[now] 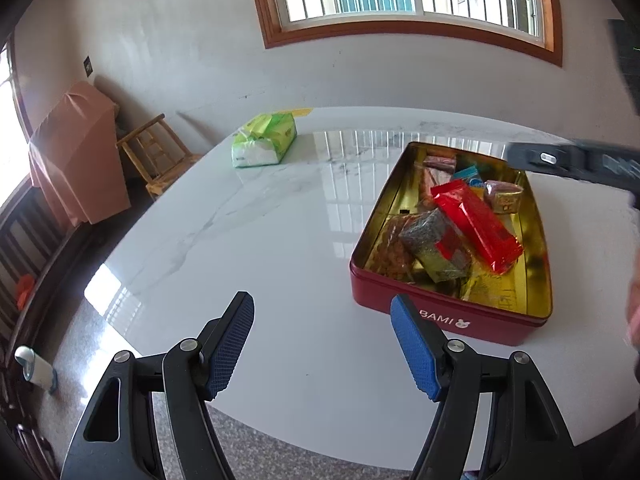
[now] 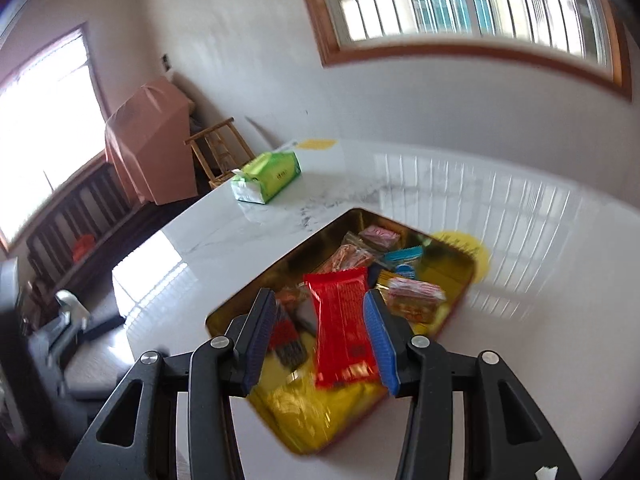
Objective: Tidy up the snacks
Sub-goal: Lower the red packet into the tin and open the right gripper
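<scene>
Right gripper jaws parted over the red packet in the tin, probably not pinching (blurred); packet's long axis runs near-to-far. Left gripper open, empty, left of tin.

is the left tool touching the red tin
Apart. The left wrist view shows the left tool open over bare table, short of the red tin.

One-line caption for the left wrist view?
Open left gripper hovers over marble table beside red tin of snacks.
</scene>
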Tool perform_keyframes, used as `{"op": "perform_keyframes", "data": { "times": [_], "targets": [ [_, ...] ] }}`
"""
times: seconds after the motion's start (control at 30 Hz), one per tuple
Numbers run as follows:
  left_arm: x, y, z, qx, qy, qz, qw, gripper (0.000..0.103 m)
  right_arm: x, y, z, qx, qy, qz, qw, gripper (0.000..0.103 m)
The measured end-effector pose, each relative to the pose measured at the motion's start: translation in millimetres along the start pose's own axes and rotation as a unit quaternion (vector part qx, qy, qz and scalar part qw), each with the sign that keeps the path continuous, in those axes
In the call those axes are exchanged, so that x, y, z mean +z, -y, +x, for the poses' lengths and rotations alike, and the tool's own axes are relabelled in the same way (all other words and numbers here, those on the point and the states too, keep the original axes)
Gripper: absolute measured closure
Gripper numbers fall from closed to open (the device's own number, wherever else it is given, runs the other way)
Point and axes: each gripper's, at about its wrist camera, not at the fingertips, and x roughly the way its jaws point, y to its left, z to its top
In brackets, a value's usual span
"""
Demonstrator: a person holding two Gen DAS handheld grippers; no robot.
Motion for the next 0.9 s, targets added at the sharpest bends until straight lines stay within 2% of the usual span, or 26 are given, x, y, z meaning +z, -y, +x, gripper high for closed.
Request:
{"op": "perform_keyframes", "data": {
  "times": [0.07, 0.2, 0.3, 0.33, 0.4, 0.47, 0.63, 0.73, 0.83, 0.9],
  "targets": [
    [0.8, 1.7, -4.5, -0.004, 0.001, 0.001, 1.0, 0.032, -13.5, -5.8, -24.0, -0.008, 0.012, -0.021, 1.0, 0.046],
    [2.5, 7.7, -24.7, -0.014, 0.03, 0.005, 0.9994, 0.032, -31.7, -9.5, -60.1, -0.015, 0.025, -0.039, 0.999, 0.046],
    [6.4, 14.0, -45.2, -0.041, 0.048, 0.011, 0.998, 0.03, -40.8, -8.9, -80.7, -0.02, 0.031, -0.042, 0.998, 0.046],
    [7.3, 16.5, -53.4, -0.047, 0.059, 0.015, 0.997, 0.027, -43.0, -9.3, -86.7, -0.02, 0.033, -0.042, 0.998, 0.046],
    [9.2, 19.8, -64.6, -0.056, 0.074, 0.02, 0.9955, 0.015, -47.1, -8.6, -99.3, -0.025, 0.04, -0.046, 0.998, 0.046],
    [10.6, 21.3, -78.3, -0.067, 0.093, 0.021, 0.9932, 0.008, -50.5, -8.0, -107.6, -0.028, 0.046, -0.048, 0.997, 0.046],
    [15.3, 22.4, -106.3, -0.088, 0.127, 0.023, 0.9877, 0.0, -57.0, 0.9, -122.7, -0.037, 0.057, -0.039, 0.997, 0.045],
    [16.6, 25.2, -112.8, -0.091, 0.138, 0.022, 0.986, 0.0, -60.8, 15.7, -123.6, -0.057, 0.054, -0.026, 0.997, 0.043],
    [14.9, 24.3, -112.7, -0.072, 0.143, 0.005, 0.9871, 0.0, -64.4, 57.7, -120.6, -0.106, 0.041, 0.012, 0.993, 0.041],
    [14.5, 23.1, -109.3, -0.069, 0.137, -0.002, 0.9882, 0.0, -68.4, 94.6, -116.5, -0.141, 0.021, 0.045, 0.989, 0.03]
  ]
}}
